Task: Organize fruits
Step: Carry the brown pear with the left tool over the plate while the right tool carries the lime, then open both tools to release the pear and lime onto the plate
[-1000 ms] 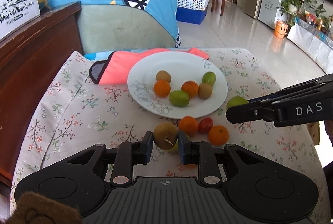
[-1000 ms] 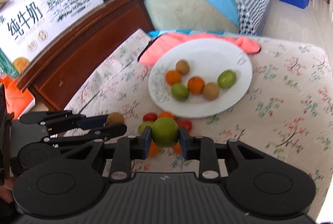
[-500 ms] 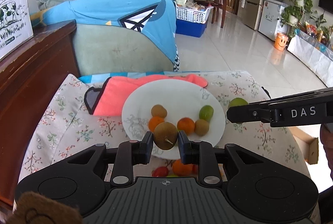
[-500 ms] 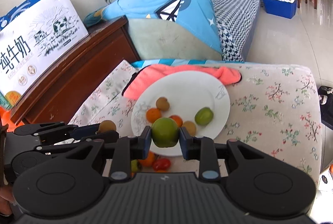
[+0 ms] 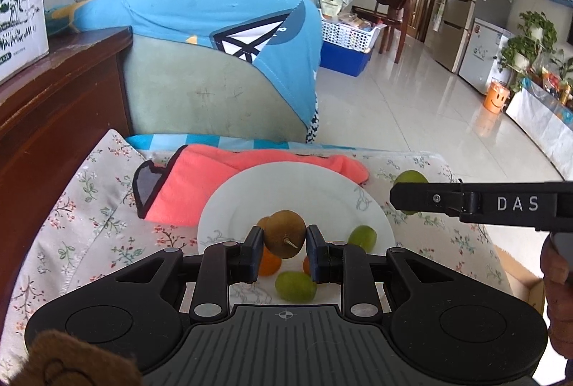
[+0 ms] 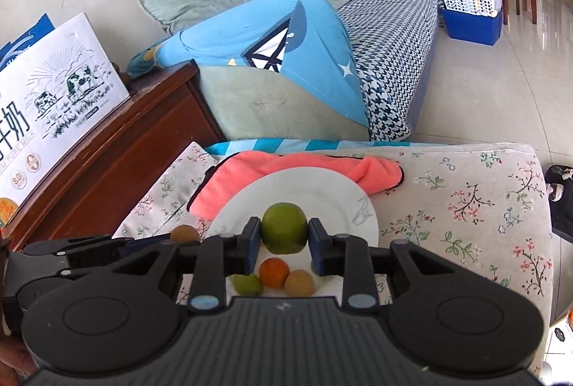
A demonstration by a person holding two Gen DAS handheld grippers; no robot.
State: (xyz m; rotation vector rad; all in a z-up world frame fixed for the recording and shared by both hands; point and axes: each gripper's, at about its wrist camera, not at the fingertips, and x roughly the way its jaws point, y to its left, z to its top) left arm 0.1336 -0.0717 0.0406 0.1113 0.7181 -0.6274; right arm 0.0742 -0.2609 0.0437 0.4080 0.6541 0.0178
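A white plate lies on the floral cloth and also shows in the right wrist view. My left gripper is shut on a brown kiwi and holds it above the plate's near part. My right gripper is shut on a green fruit above the plate; that fruit also shows in the left wrist view at the right gripper's tip. On the plate lie green fruits, an orange and a brown kiwi. Other plate fruits are partly hidden.
A pink towel lies under the plate's far edge. A dark wooden cabinet with a milk carton box stands at the left. A sofa with a blue garment is behind. The table edge drops off at the right.
Both grippers have risen and moved forward over the plate with their fruits still held. The loose fruits in front of the plate have dropped out of view.
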